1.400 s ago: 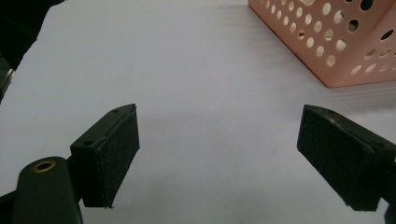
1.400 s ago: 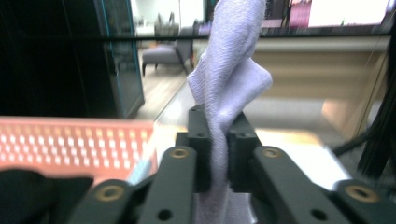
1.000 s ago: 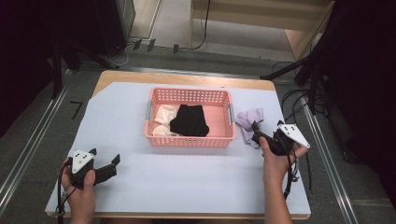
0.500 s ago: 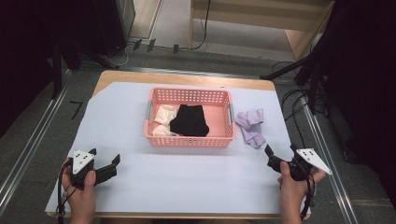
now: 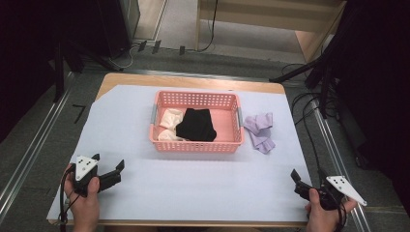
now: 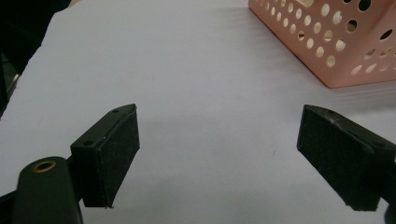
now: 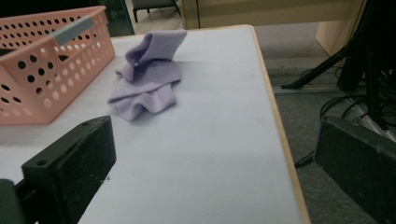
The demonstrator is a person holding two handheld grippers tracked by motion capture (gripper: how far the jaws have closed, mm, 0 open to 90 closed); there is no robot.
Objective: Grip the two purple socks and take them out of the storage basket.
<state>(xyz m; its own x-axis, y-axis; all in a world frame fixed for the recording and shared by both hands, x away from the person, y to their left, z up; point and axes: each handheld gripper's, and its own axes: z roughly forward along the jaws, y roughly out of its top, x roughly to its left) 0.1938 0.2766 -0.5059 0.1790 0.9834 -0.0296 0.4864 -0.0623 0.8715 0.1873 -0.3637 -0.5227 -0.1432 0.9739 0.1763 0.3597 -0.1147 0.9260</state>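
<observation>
A pink perforated basket stands mid-table with a black garment and a cream garment inside. A crumpled lilac cloth lies on the table just right of the basket. My left gripper rests open and empty at the front left, well short of the basket. At the front right edge my right gripper is open and empty, pulled back from the lilac cloth.
A white sheet covers the wooden table. Cables trail on the floor to the right, beside dark stands. The table's right edge runs close to my right gripper. Metal rails flank the left side.
My right gripper has let go of the lilac cloth beside the basket and drawn back toward the front right corner. The left gripper has stayed put.
</observation>
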